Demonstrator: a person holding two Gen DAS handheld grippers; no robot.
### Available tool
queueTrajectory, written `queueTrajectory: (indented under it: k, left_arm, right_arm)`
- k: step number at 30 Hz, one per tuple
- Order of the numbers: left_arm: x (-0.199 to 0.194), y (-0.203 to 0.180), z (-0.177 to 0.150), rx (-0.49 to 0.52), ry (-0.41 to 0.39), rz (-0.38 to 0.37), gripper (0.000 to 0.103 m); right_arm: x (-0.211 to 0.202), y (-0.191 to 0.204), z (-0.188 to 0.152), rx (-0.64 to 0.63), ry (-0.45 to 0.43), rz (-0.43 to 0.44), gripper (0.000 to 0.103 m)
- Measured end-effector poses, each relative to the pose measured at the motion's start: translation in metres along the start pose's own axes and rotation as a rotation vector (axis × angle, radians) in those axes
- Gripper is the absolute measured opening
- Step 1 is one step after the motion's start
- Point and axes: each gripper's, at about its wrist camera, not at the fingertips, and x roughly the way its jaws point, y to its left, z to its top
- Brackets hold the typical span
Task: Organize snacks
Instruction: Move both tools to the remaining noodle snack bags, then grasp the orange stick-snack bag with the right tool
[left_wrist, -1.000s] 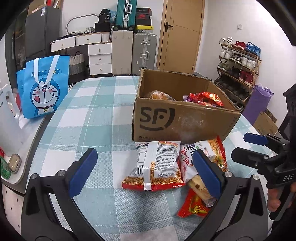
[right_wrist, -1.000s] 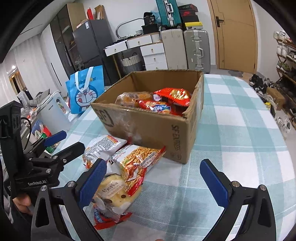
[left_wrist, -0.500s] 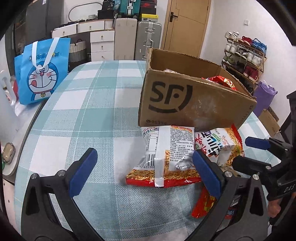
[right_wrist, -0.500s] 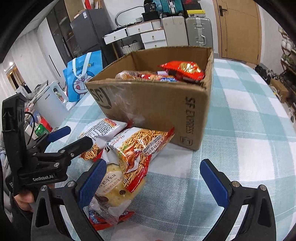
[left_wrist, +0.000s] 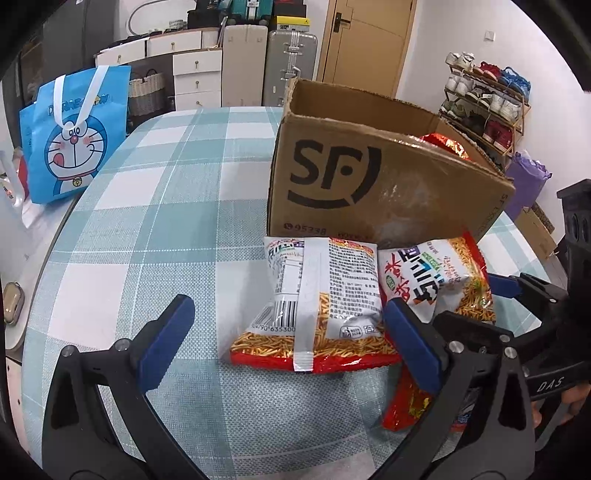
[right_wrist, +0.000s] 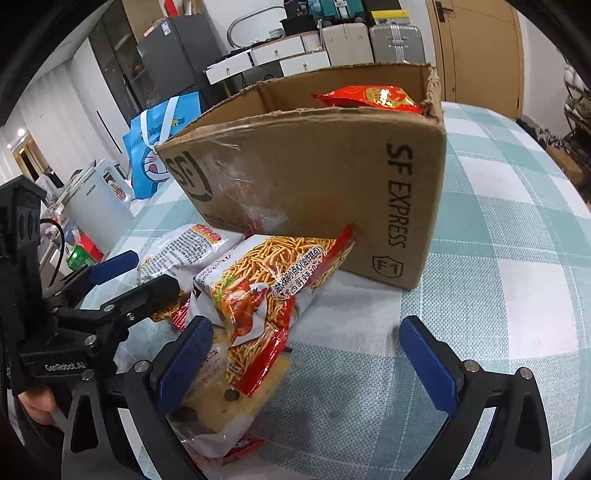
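Note:
An open SF cardboard box (left_wrist: 384, 184) stands on the checked table and holds red snack bags (right_wrist: 369, 96). In front of it lie a white noodle-snack bag (left_wrist: 321, 295), back side up, and a second noodle-snack bag (right_wrist: 273, 284), overlapping a pale bread pack (right_wrist: 225, 395) and a red pack (left_wrist: 406, 402). My left gripper (left_wrist: 291, 339) is open, low over the table, its right finger beside the white bag. My right gripper (right_wrist: 306, 362) is open, its left finger touching the second bag and bread pack. Each gripper shows in the other's view, the left (right_wrist: 122, 280) and the right (left_wrist: 517, 295).
A blue Doraemon bag (left_wrist: 74, 136) stands at the table's far left edge. Drawers and suitcases (left_wrist: 291, 62) line the back wall by a wooden door. A shoe rack (left_wrist: 487, 99) stands at the right. The checked tablecloth (right_wrist: 509, 258) spreads right of the box.
Both grippers have moved down and forward toward the snack bags by the box. The bags and box loom larger. Both grippers stay open.

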Motion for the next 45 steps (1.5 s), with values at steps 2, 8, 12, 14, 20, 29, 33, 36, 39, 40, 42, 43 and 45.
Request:
queueTrajectory:
  k: [2, 8, 12, 14, 20, 29, 33, 36, 39, 40, 42, 43, 45]
  left_arm:
    - [0.002, -0.001, 0.000, 0.005, 0.007, 0.004, 0.103]
    - [0.009, -0.005, -0.001, 0.034, 0.037, -0.002, 0.103]
    - [0.011, -0.006, -0.001, 0.035, 0.045, -0.011, 0.103]
    - [0.012, -0.005, -0.001, 0.027, 0.051, -0.015, 0.103]
    - [0.017, 0.001, 0.000, -0.003, 0.068, -0.030, 0.102]
    - [0.018, 0.002, -0.001, 0.010, 0.066, -0.056, 0.101]
    - [0.015, 0.007, -0.002, -0.018, 0.057, -0.072, 0.101]
    - [0.016, 0.012, -0.001, -0.048, 0.062, -0.080, 0.101]
    - [0.016, 0.015, -0.001, -0.064, 0.060, -0.082, 0.101]
    - [0.015, 0.016, -0.001, -0.067, 0.059, -0.084, 0.101]
    - [0.014, 0.016, -0.002, -0.071, 0.056, -0.088, 0.101]
    - [0.014, 0.016, -0.002, -0.071, 0.056, -0.089, 0.101]
    - [0.014, 0.016, -0.002, -0.073, 0.055, -0.091, 0.101]
  right_arm:
    - [0.001, 0.001, 0.000, -0.002, 0.001, -0.002, 0.102]
    - [-0.002, -0.005, 0.002, 0.035, -0.017, 0.048, 0.101]
    - [-0.005, -0.008, 0.002, 0.075, -0.035, 0.105, 0.086]
    - [-0.003, -0.004, 0.003, 0.063, -0.038, 0.107, 0.085]
    - [0.001, 0.006, 0.007, 0.075, -0.056, 0.153, 0.085]
    - [-0.001, -0.003, 0.005, 0.119, -0.047, 0.219, 0.074]
    - [-0.001, -0.003, 0.006, 0.126, -0.062, 0.204, 0.074]
    - [-0.004, -0.001, 0.004, 0.118, -0.077, 0.199, 0.066]
    - [-0.005, 0.003, 0.004, 0.093, -0.091, 0.184, 0.061]
    - [-0.005, 0.004, 0.004, 0.088, -0.092, 0.184, 0.060]
    - [-0.006, 0.007, 0.004, 0.085, -0.100, 0.185, 0.056]
    - [-0.007, 0.007, 0.004, 0.084, -0.106, 0.185, 0.054]
    - [-0.012, 0.008, 0.003, 0.073, -0.131, 0.178, 0.048]
